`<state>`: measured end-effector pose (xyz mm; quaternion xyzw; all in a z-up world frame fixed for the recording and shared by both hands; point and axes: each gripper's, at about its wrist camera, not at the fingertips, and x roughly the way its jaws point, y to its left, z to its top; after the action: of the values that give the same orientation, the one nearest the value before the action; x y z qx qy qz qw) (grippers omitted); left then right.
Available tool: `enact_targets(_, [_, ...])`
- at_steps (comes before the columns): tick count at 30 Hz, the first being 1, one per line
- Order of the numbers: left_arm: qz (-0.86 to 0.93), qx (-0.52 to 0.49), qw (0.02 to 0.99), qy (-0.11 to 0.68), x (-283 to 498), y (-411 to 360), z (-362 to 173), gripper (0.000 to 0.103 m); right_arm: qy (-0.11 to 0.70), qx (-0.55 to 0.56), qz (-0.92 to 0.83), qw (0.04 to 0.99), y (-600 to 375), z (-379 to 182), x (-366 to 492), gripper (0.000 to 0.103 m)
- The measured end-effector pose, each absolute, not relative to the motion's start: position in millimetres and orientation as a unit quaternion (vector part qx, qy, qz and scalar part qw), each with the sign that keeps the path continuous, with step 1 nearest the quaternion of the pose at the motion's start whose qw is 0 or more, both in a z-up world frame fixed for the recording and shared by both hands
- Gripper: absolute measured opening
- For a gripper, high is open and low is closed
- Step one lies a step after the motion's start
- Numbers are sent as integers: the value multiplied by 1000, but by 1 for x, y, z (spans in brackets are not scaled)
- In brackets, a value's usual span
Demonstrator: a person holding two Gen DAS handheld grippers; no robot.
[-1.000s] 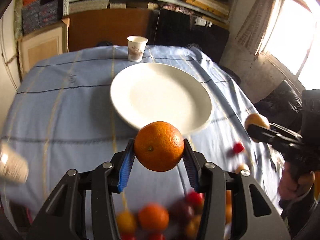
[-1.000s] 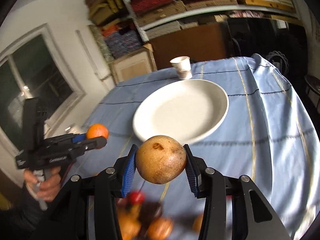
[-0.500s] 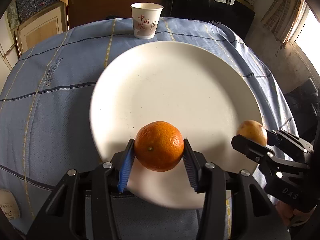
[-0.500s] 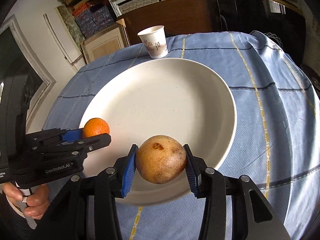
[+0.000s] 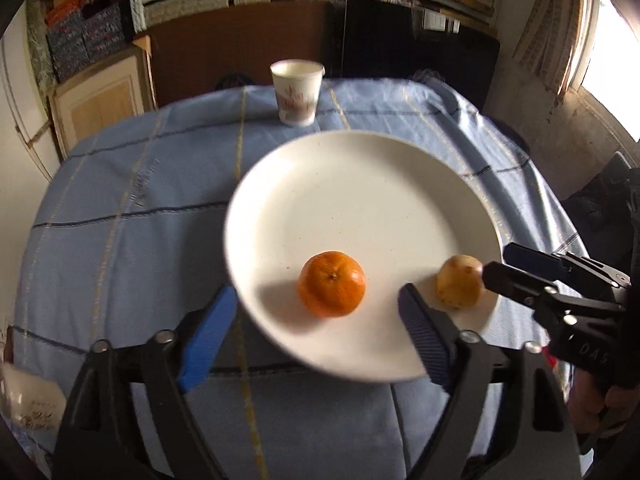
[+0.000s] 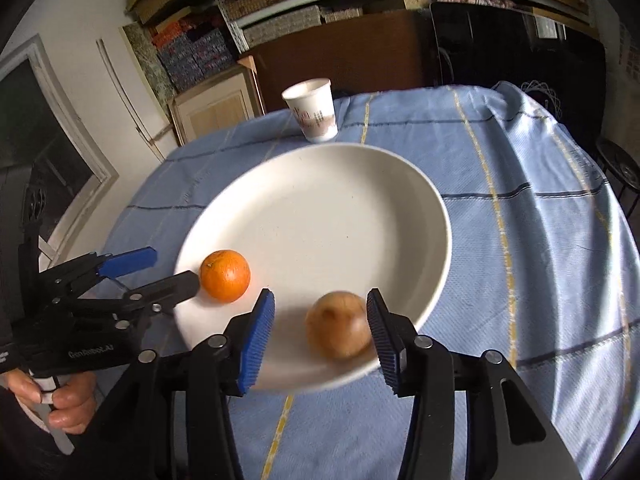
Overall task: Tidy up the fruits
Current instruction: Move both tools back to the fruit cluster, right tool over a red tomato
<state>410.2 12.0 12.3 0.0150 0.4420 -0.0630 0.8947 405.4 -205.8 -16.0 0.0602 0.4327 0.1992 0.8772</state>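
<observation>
Both fruits now lie on the plate [image 5: 360, 184], near its front edge, and each sits directly ahead of the gripper nearest to it. The left gripper [image 5: 316, 328] has its jaws opening and already wide; the orange [image 5: 331, 283] rests on the plate between and just beyond the fingertips, clear of both pads. The right gripper [image 6: 320, 332] also has its jaws opening, though to a narrower gap; the brown fruit [image 6: 338, 325] lies between its pads, close against the right pad, and its blurred outline leaves contact there uncertain. Viewed from the right wrist, the orange [image 6: 225, 276] sits to the left of the brown fruit, apart from it, just beside the tip of the left gripper [image 6: 148, 270]. Viewed from the left wrist, the brown fruit [image 5: 458, 286] sits right of the orange at the plate rim, just in front of the right gripper [image 5: 508, 264]. Neither fruit has a marked long axis; both are roughly round and may roll on the shallow plate. The governing relation is that each fruit lies straight along its gripper's pointing line, so a withdrawal back along that line should clear it without a sideways sweep. The cup [image 5: 297, 92] stands beyond the plate on the blue cloth [image 5: 120, 208], well clear of both grippers.
</observation>
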Motion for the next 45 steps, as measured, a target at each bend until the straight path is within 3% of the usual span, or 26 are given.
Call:
enact_targets(2, [-43,27,909,413,385,17,25,96,408,60,196,890,-218,-4,383,62])
enact_targets(4, [-35,34,920,388,360,21,32,98,385,62,192,901,-231,3,359,63])
enact_targets(13, [-32,10,934,355,260,49,13,98,351,107,129,921,-300,-29,280,67])
enact_targets(21, [-35,-120,908,401,232,98,-27,98,382,97,99,914,-306,-57,282,67])
enact_targets(24, [-20,-120,909,399,226,104,-31,98,384,59,102,916,-291,-58,285,64])
enact_targets(29, [-24,-121,907,403,225,107,-32,98,402,32,110,908,-277,-63,293,49])
enact_targets(45, [-11,-98,905,413,227,102,-35,98,418,16,107,902,-271,-72,296,45])
